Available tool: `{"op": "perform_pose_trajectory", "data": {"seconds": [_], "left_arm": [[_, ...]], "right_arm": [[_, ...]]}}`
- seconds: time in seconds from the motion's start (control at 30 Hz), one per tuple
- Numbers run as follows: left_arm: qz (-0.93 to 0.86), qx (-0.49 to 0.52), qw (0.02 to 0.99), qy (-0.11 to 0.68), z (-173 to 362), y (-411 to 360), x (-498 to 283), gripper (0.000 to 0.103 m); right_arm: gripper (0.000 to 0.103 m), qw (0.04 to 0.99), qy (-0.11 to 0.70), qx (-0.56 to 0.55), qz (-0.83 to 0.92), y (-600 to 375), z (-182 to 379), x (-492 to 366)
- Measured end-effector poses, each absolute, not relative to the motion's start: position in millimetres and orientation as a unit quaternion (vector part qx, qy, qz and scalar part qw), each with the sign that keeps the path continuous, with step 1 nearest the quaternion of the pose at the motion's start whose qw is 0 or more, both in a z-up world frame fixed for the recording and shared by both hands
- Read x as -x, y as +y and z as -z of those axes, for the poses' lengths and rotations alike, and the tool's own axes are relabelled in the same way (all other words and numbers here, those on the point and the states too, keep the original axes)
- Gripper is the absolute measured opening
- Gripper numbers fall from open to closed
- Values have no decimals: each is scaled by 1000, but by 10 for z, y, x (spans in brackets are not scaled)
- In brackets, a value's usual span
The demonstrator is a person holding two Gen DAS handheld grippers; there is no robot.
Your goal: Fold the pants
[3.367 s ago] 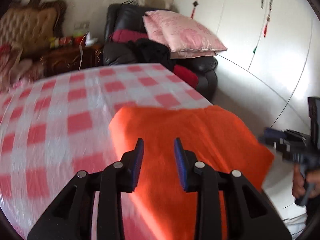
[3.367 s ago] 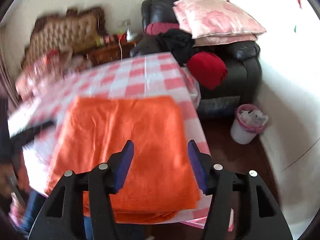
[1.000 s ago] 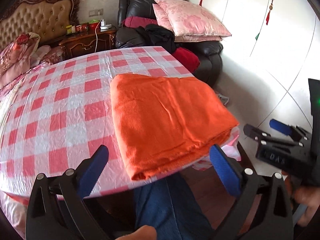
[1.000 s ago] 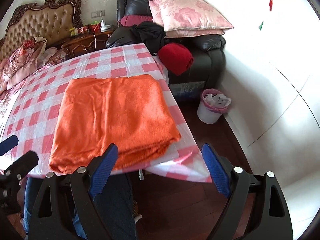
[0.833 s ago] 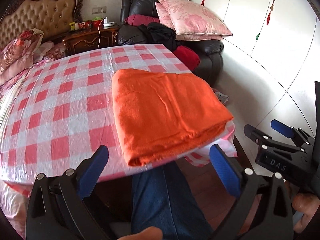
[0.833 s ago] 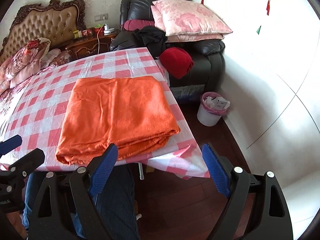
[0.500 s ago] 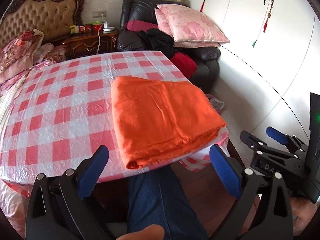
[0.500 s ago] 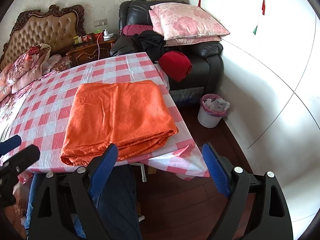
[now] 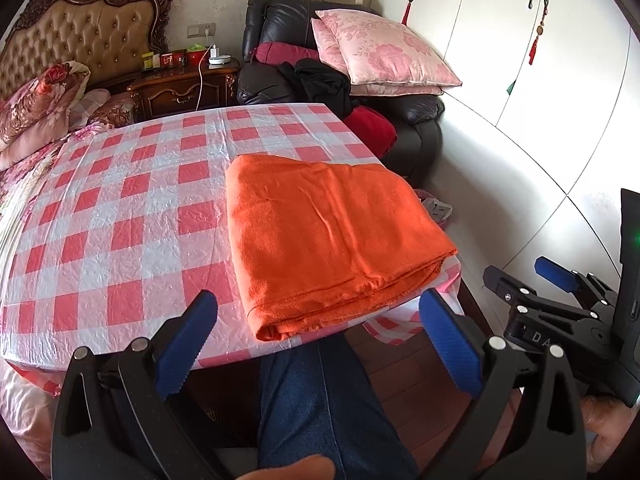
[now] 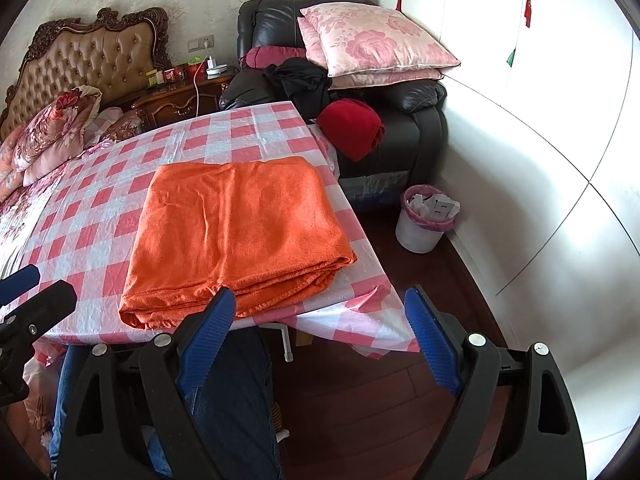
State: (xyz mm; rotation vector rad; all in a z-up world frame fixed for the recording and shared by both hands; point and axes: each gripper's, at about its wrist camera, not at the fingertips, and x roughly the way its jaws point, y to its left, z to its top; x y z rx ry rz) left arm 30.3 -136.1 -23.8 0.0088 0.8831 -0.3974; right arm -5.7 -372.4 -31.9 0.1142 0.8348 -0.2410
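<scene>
The orange pants [image 9: 328, 236] lie folded into a flat rectangle at the near right corner of the table with the red-and-white checked cloth [image 9: 128, 216]; they also show in the right wrist view [image 10: 236, 232]. My left gripper [image 9: 320, 340] is open wide and empty, held back from the table's front edge above the person's blue-jeaned leg. My right gripper [image 10: 320, 340] is open wide and empty too, off the table's front right corner. The right gripper also appears at the right edge of the left wrist view [image 9: 560, 304].
A black leather armchair [image 10: 400, 112] piled with pink pillows [image 10: 372, 44] and dark and red clothes stands behind the table. A white waste bin [image 10: 424, 220] sits on the wooden floor at right. A bed and nightstand [image 9: 180, 88] are at the back left.
Both grippers opened wide and pulled back from the folded pants, away from the table's front edge. The pants lie still.
</scene>
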Motion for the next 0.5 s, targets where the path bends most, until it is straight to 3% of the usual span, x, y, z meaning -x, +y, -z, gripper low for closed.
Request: {"op": "perform_pose_trajectory", "data": {"seconds": [0.5], "left_arm": [[191,-4,884,427,257,-1364,-319,101]], "right_arm": [[83,905,405,-55,116,-3725,330,54]]}}
